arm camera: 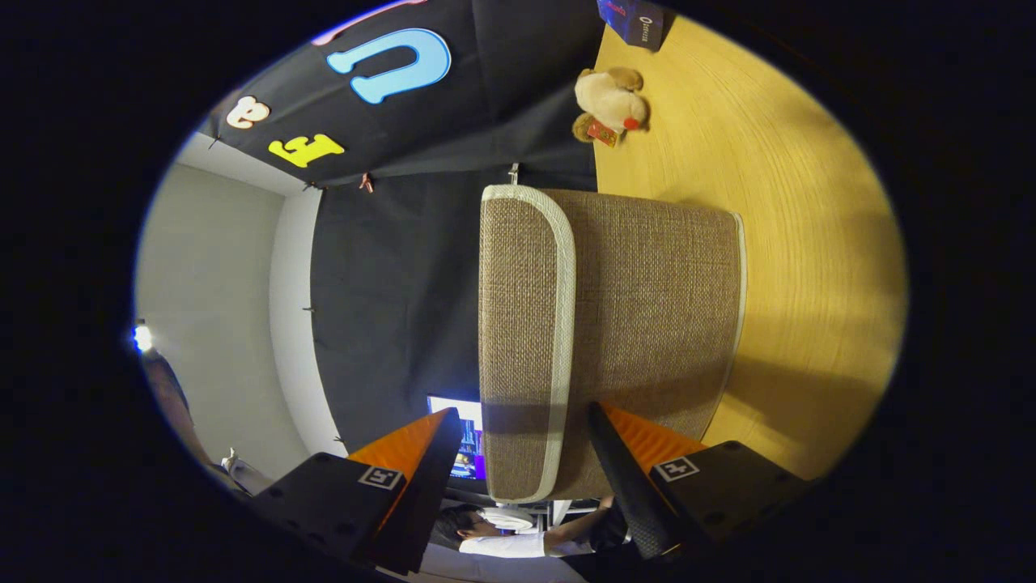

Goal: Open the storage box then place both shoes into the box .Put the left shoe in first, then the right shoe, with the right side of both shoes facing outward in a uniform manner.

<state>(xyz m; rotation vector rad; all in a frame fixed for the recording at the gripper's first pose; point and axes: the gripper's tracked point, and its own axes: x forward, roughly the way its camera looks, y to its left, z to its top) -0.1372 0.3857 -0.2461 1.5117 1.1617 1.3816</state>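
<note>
The storage box (647, 308) is brown woven fabric with white trim and stands on the wooden table (809, 243). The view is rolled on its side, so the table runs along one side of the box. The box's lid (518, 324) is down, its white-edged rim toward me. My gripper (524, 409) is open, and the near end of the lid sits between its two fingers. One finger lies against the box's side wall. A thin gap shows between the other finger and the lid's top.
A tan plush toy (611, 104) lies on the table beyond the box, with a dark blue carton (635, 20) farther off. Past the booth's black cloth wall, a person (502, 538) sits by a lit screen (469, 437).
</note>
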